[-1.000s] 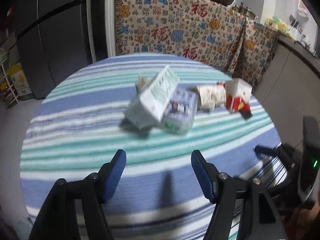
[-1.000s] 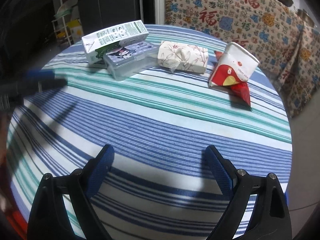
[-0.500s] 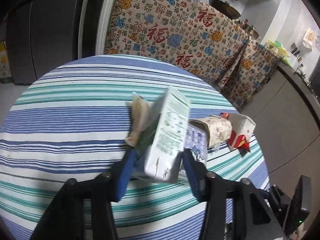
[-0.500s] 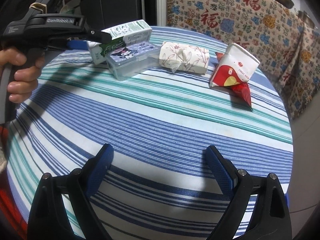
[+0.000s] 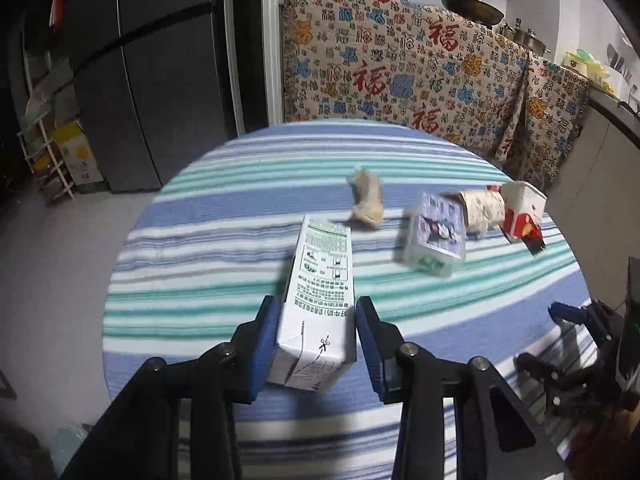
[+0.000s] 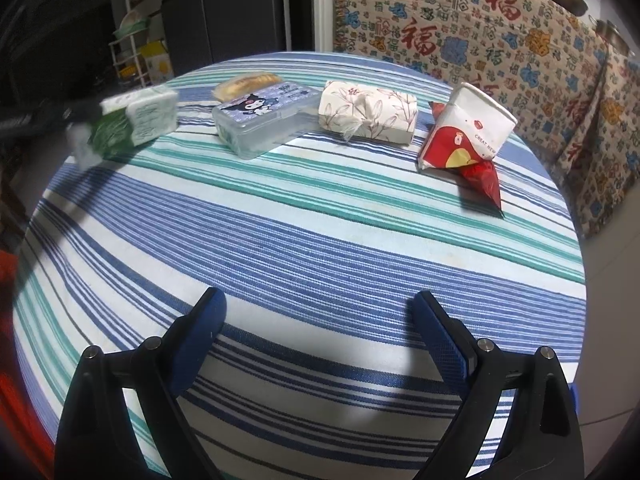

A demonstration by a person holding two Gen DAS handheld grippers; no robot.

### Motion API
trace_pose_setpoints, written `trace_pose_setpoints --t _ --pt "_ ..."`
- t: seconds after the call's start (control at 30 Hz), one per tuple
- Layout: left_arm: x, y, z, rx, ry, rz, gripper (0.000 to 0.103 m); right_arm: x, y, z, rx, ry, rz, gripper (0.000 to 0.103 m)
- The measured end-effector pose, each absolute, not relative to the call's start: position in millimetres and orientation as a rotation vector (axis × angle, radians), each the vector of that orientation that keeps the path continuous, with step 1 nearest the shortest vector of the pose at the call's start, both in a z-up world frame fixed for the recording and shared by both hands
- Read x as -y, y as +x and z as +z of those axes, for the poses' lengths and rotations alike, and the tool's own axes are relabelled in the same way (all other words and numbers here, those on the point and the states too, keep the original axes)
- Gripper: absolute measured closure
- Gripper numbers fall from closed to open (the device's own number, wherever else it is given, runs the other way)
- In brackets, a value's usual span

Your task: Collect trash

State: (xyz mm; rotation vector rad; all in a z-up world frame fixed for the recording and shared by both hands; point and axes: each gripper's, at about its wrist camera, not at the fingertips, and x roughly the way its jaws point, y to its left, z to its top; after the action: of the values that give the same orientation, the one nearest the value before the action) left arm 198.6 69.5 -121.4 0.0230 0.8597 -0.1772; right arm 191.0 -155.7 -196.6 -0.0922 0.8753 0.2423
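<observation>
My left gripper [image 5: 316,336] is shut on a white and green milk carton [image 5: 320,296] and holds it above the striped round table [image 5: 224,280]. The carton also shows blurred at the left of the right wrist view [image 6: 132,124]. My right gripper [image 6: 320,320] is open and empty over the table's near edge. On the table lie a crumpled yellowish wrapper [image 5: 368,200], a red and white snack bag [image 6: 464,136] and a red wrapper [image 6: 484,180] beside it.
A clear plastic box with a cartoon lid [image 6: 260,120] and a floral tissue pack [image 6: 368,112] lie at the table's far side. A patterned cloth [image 5: 400,64] covers the counter behind. A dark fridge [image 5: 160,60] stands at the back left.
My left gripper closed on the milk carton and pulled it back and left, away from the plastic box. The crumpled wrapper behind it is now uncovered. The right gripper stayed still.
</observation>
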Motion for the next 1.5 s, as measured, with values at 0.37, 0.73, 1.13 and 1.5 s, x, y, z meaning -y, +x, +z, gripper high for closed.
trace_pose_setpoints --t 0.37,0.73,1.13,1.5 --pt "-137 211 -135 -0.912 -0.182 -0.09 0.055 156 190 -197 -0.87 -0.088 0.238 0.007" --pt "-168 217 -142 -0.912 -0.184 0.041 0.049 156 191 -196 -0.87 -0.088 0.239 0.005" --pt "-146 205 -135 -0.882 -0.16 -0.206 0.025 157 191 -196 -0.871 -0.089 0.24 0.005" --pt "-122 208 -146 -0.9 -0.042 -0.207 0.025 158 191 -196 -0.873 -0.088 0.242 0.005"
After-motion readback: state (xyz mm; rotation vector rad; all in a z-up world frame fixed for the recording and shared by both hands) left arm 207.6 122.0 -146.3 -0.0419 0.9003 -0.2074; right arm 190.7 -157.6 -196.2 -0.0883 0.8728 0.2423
